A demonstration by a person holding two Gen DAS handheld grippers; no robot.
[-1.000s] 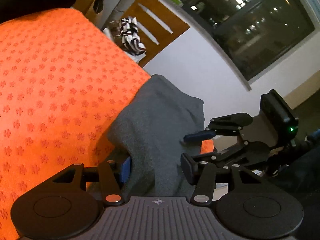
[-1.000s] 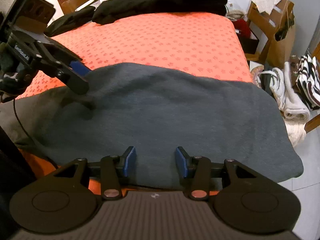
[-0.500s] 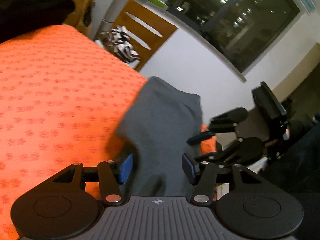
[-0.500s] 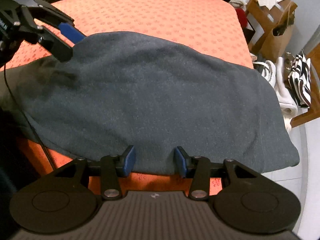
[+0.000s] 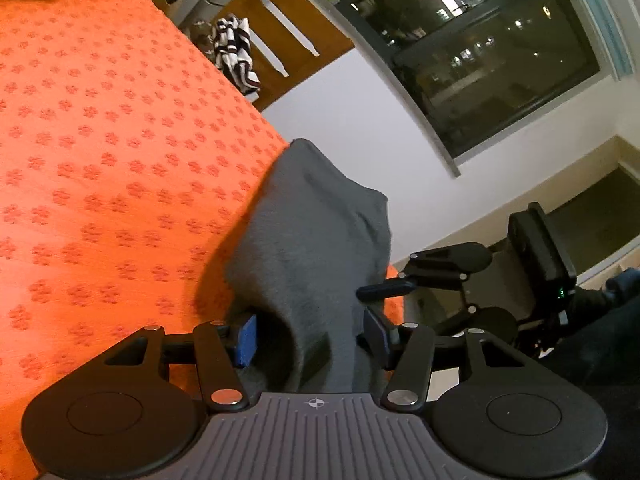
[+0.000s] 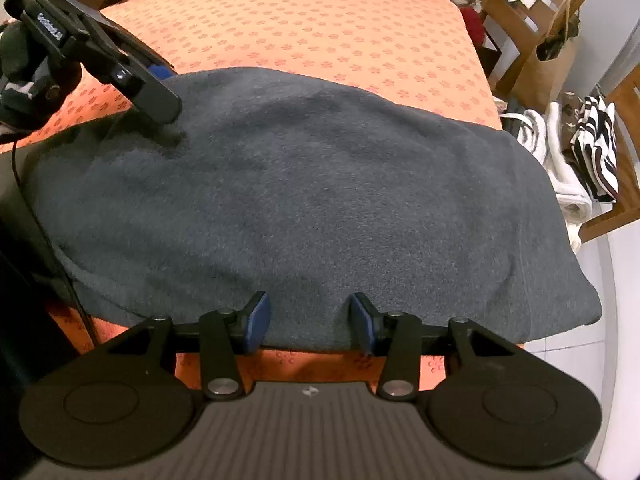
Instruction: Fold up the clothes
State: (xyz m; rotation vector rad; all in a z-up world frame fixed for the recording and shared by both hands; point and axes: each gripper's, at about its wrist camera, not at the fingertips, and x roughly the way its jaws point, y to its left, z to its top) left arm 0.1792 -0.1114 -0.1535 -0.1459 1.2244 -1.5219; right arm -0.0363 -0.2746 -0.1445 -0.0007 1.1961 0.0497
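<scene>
While the grey cloth (image 6: 304, 200) lies spread across the near part of the orange table (image 6: 320, 28), we hold a pair of tongs at each of two spots on it. Its long axis runs left to right across the right view, one end draping off the table's right edge. Our right tongs (image 6: 308, 322) sit at the near long edge, about midway along, pointing steeply down; the cloth's hem lies between the blue pads (image 6: 256, 320), but whether they pinch it we cannot tell. Our left tongs (image 5: 310, 338) are at the left end, on the far side, with a raised fold of cloth between their pads (image 5: 245, 338); they stand apart, and a grip is not clear there either. So the cloth stretches away to the right from the left tongs and straight ahead from the right ones. We judge the next fold turns on carrying the left end along that long axis.
</scene>
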